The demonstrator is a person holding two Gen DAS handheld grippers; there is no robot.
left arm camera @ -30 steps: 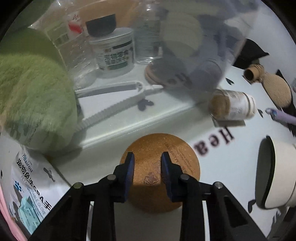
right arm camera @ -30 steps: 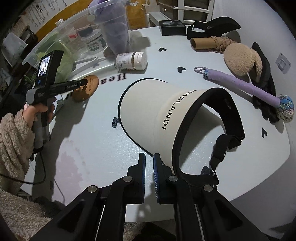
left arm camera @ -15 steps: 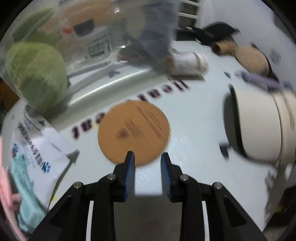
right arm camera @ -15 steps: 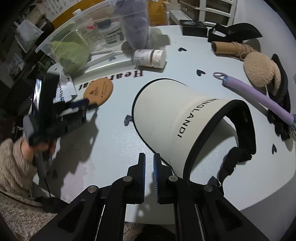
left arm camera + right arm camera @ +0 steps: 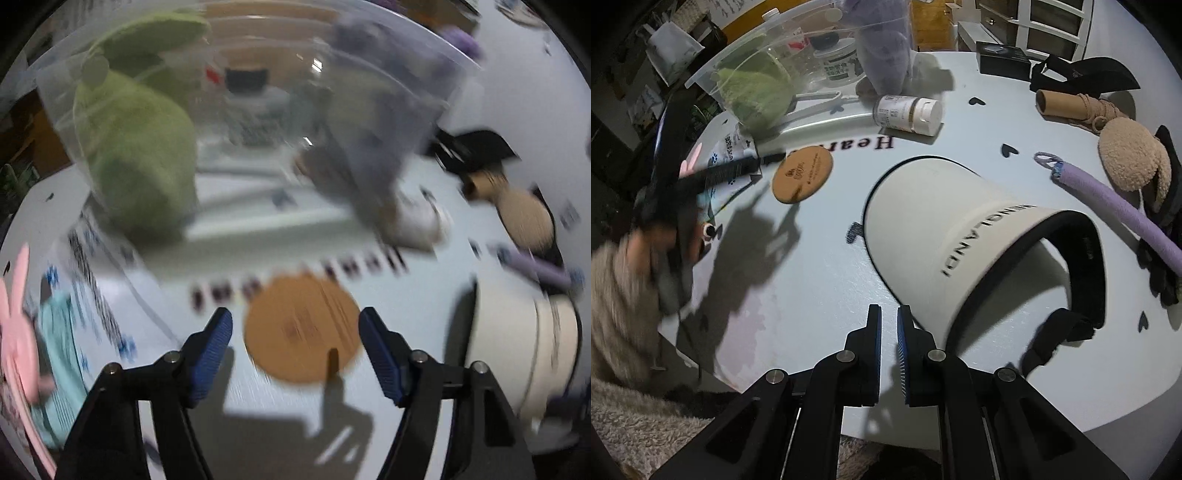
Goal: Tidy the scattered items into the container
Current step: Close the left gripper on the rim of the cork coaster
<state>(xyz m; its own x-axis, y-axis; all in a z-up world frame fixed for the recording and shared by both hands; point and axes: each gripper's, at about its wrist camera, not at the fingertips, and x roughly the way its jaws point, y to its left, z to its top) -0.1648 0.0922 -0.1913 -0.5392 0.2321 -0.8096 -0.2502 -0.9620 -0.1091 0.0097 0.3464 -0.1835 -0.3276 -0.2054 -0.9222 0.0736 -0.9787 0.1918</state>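
Note:
A round cork coaster (image 5: 295, 302) lies flat on the white table, just in front of the clear plastic bin (image 5: 258, 92). My left gripper (image 5: 294, 326) hovers over the coaster's near edge. Its jaws are opening wide and the pads touch nothing. In the right wrist view the coaster (image 5: 802, 173) sits by the left gripper's tip (image 5: 772, 159). My right gripper (image 5: 889, 314) is shut with nothing in it, close to the brim of a cream visor (image 5: 960, 229). The left wrist view is blurred.
The bin (image 5: 746, 62) holds a green plush, a purple plush and a jar. Scattered on the table are a white bottle (image 5: 908, 112), a purple rod (image 5: 1108, 195), a beige fluffy item (image 5: 1130, 158), a black visor (image 5: 1086, 72), a black box (image 5: 1003, 59) and a printed packet (image 5: 729, 146).
The left gripper drew back and up from the cork coaster, which now lies flat on the table, and its jaws spread wide. The right gripper stayed shut by the visor.

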